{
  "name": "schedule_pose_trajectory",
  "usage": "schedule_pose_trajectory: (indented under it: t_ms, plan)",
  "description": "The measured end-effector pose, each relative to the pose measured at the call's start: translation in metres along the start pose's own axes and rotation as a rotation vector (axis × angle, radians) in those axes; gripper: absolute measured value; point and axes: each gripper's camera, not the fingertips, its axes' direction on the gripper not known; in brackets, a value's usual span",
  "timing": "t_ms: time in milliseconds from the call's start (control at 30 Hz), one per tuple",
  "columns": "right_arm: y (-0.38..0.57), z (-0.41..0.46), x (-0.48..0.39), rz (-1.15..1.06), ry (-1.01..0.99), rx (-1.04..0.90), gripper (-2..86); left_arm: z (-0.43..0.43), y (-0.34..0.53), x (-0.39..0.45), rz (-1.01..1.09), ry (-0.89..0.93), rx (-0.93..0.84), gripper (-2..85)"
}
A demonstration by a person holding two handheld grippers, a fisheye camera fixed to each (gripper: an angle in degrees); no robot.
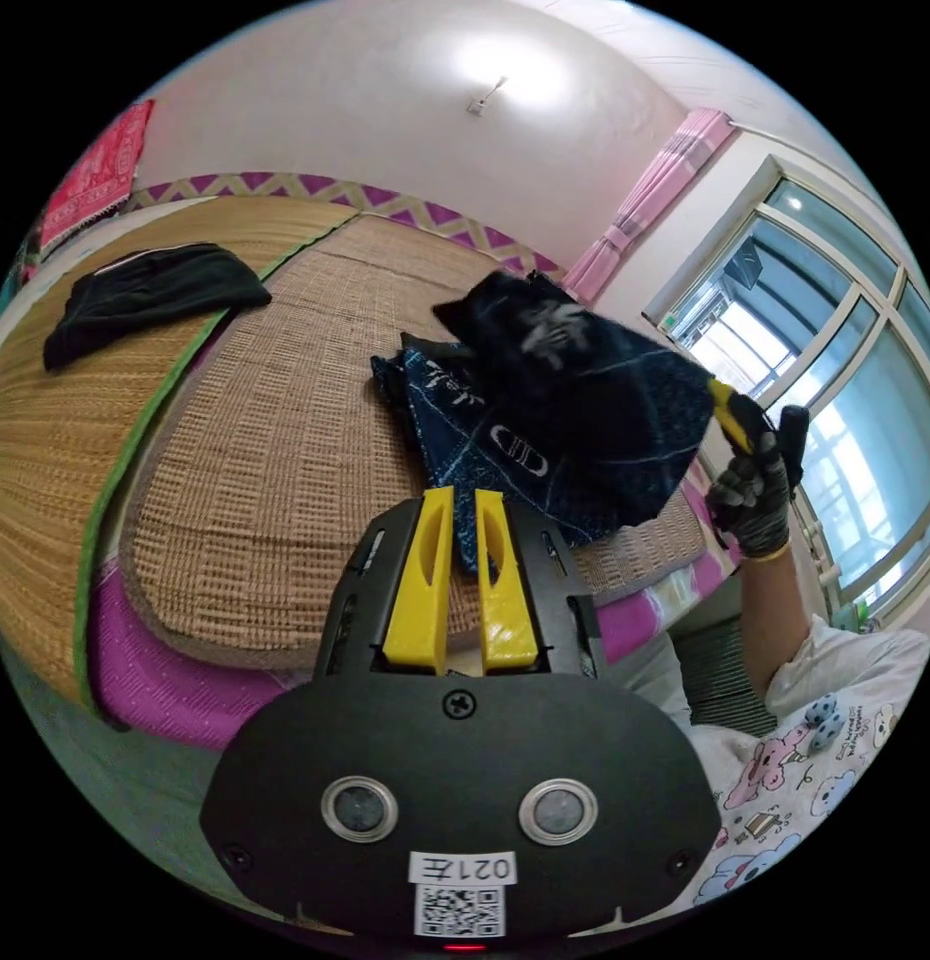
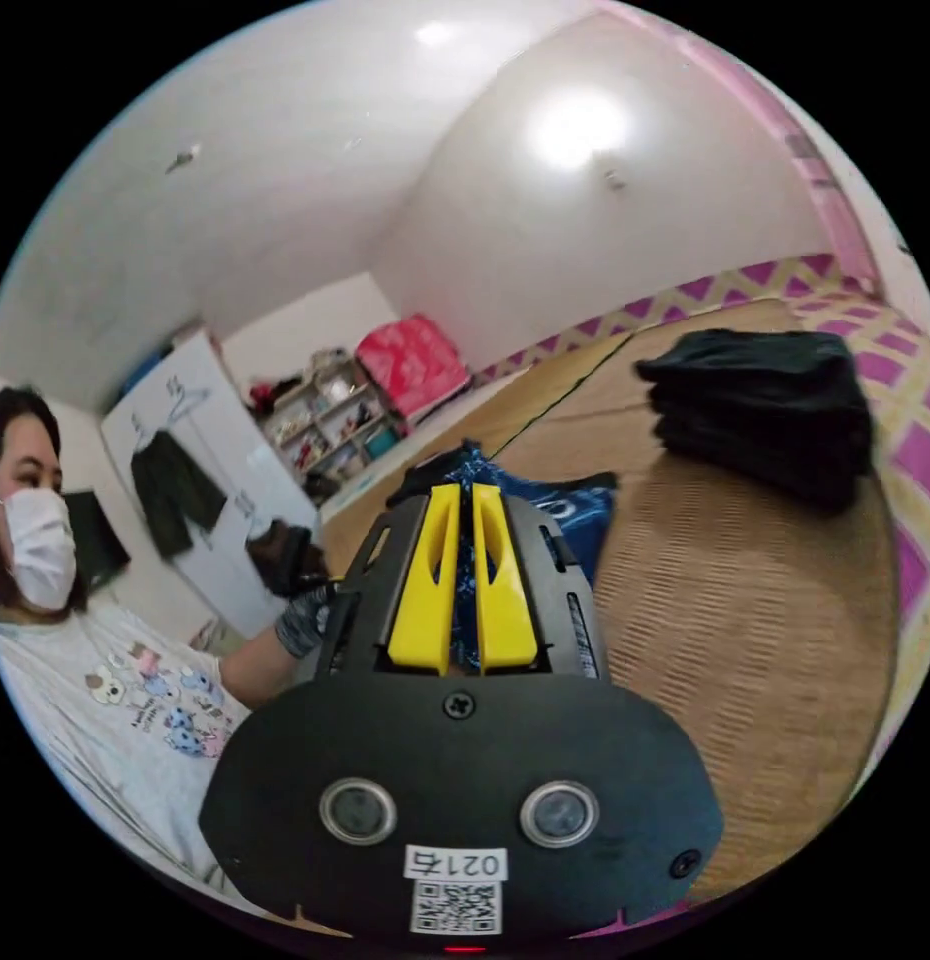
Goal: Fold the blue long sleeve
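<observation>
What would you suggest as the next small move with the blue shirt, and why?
Probably carry the right gripper across and lower its lifted edge onto the rest of the blue shirt. Both grippers are shut on the shirt, the left gripper pinning the near edge on the mat, so the fold is half made.

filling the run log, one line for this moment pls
phase: folding | left gripper: shut on blue long sleeve | right gripper: shut on it, lifted above mat

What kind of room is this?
Likely a bedroom at home: a woven mat covers a bed-like platform, pink curtains hang beside a big window, and cluttered shelves stand against a wall.
</observation>
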Motion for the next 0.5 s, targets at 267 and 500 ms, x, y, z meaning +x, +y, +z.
schedule_pose_trajectory:
  t_ms: [267,500]
  plan:
    - [0.100,-0.119,0.155,0.436,0.241,-0.040,0.9,0.047,-0.045,-0.002,0.006,-0.056,-0.049,3.7]
    - [0.092,-0.141,0.165,0.388,0.392,-0.056,3.6,0.065,-0.076,-0.029,-0.033,-0.031,-0.089,5.2]
